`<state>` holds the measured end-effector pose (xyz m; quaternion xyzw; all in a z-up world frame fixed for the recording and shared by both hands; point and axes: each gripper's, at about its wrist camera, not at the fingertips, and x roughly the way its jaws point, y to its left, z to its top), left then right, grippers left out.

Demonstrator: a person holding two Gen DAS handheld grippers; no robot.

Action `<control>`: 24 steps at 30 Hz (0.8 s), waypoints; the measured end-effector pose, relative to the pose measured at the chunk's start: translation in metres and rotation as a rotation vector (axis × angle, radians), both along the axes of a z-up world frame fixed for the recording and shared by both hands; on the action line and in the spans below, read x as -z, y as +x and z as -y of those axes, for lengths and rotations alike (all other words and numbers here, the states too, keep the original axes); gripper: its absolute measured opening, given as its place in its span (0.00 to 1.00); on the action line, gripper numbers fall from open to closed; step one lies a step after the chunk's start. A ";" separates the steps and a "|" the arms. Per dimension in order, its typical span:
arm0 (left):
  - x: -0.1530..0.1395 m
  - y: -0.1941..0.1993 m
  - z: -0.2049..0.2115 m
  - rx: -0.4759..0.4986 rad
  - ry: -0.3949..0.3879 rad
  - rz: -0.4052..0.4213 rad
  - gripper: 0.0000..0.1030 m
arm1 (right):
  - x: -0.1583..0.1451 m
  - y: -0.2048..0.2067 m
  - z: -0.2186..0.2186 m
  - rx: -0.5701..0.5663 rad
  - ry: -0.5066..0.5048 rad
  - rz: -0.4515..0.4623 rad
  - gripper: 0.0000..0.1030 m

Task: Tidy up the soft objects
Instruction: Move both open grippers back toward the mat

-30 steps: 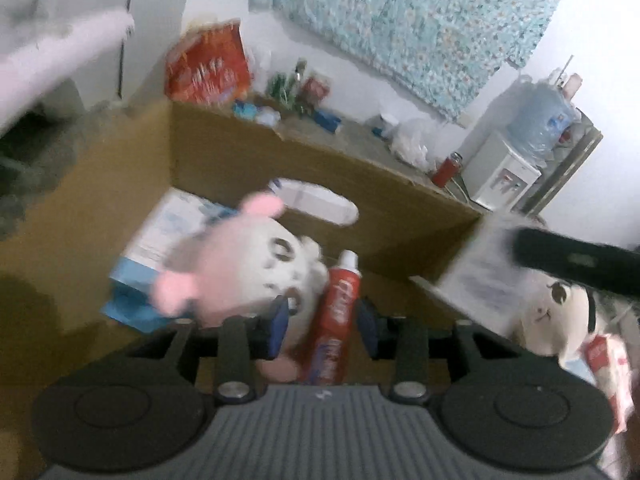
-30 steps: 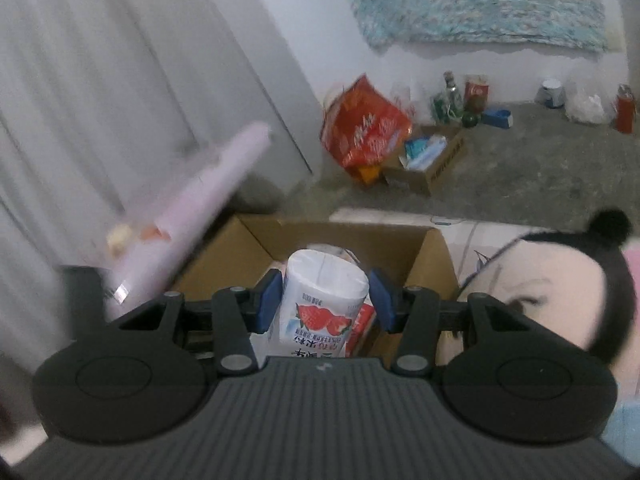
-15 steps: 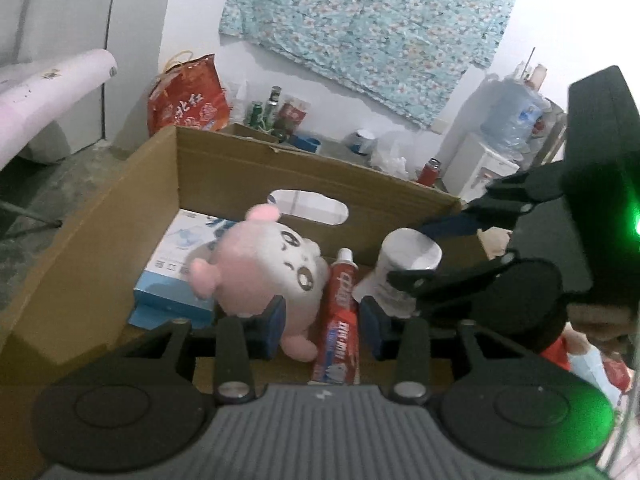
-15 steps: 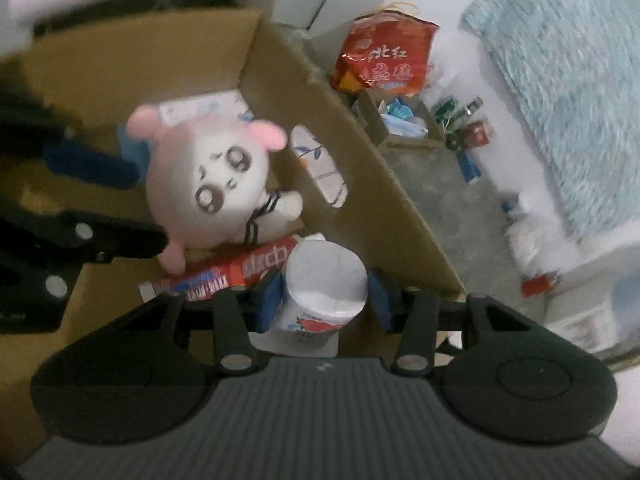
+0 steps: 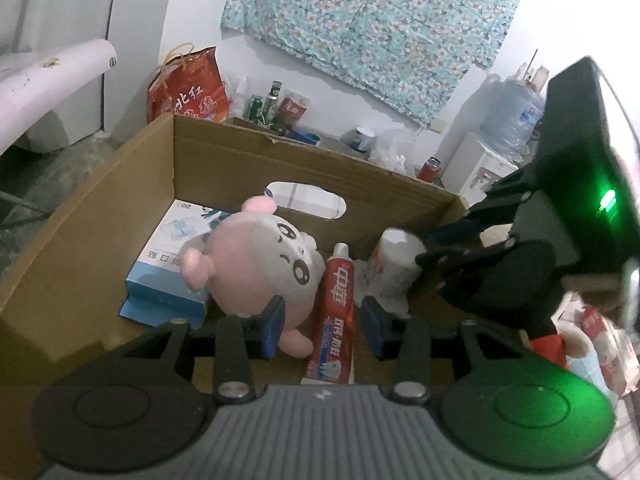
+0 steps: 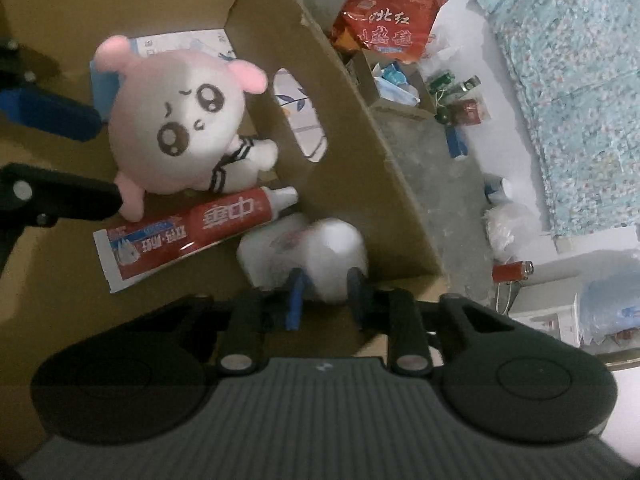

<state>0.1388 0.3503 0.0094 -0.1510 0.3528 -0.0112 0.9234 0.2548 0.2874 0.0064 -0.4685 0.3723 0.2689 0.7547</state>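
- Cardboard box (image 5: 100,216) holds plush (image 5: 256,264), toothpaste (image 5: 336,320), tissue pack (image 6: 304,256);
- left gripper (image 5: 322,322) is held wide, empty;
- right gripper (image 6: 326,294) is parted around the pack, grip uncertain;
- pack judged light, squashy; best taken mid-body.

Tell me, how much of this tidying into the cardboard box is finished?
Done, it seems: the pink plush toy, red toothpaste tube and blue-and-white carton lie inside the cardboard box. In hand: the right hand-held gripper sits at a white tissue pack in the box's corner; grip unclear through blur. The left hand-held gripper is open, empty. Left: another plush shows partly outside.
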 end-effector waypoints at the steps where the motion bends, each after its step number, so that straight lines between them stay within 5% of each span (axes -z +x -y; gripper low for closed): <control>1: 0.000 0.001 -0.001 -0.003 -0.003 -0.001 0.44 | -0.005 0.002 0.001 -0.005 0.000 -0.021 0.17; 8: 0.001 0.003 0.000 -0.015 -0.005 -0.011 0.44 | -0.023 -0.007 0.001 -0.056 0.002 0.007 0.18; 14: -0.014 -0.010 0.006 -0.006 0.035 0.002 0.44 | -0.073 -0.026 0.035 -0.015 0.251 0.036 0.20; 20: -0.057 -0.043 0.043 0.052 0.122 0.034 0.45 | -0.150 -0.073 0.159 0.088 0.653 0.109 0.26; 24: -0.088 -0.069 0.086 0.140 0.170 0.085 0.50 | -0.164 -0.114 0.263 0.161 0.793 0.136 0.32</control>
